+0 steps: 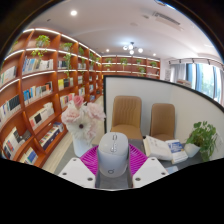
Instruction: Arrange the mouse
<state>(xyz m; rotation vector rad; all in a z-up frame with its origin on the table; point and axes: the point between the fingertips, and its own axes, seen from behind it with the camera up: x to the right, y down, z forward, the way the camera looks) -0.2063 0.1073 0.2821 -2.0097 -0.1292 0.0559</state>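
Wooden bookshelves [40, 95], warm brown and packed with books, run along the wall from nine o'clock round toward eleven, the largest thing in sight. White ceiling with round recessed lights [73, 13] spans overhead at twelve o'clock, and a cluster lamp [130, 47] hangs farther back. A pale partition wall [150, 88] stands past the middle, with two tan armchairs [127, 118] set against it, side by side. Windows [205, 78] fill the three o'clock side. A leafy green plant [203, 136] sits at four o'clock, and beside it a low table [175, 157] carries open magazines or books [160, 147]; no print on them can be read. At eight o'clock a white vase of pale pink flowers [83, 117] stands just left of the gripper.

The gripper [113, 172] is held level, looking straight out across the room, its two white fingers [78, 173] rising from six o'clock with magenta pads on the inner faces. Both fingers press on the mouse [113, 158], a grey-white one carried up off any surface. Its long axis runs away from the camera, along the fingers, with the rounded end toward the armchairs. No brand or label shows on its shell.
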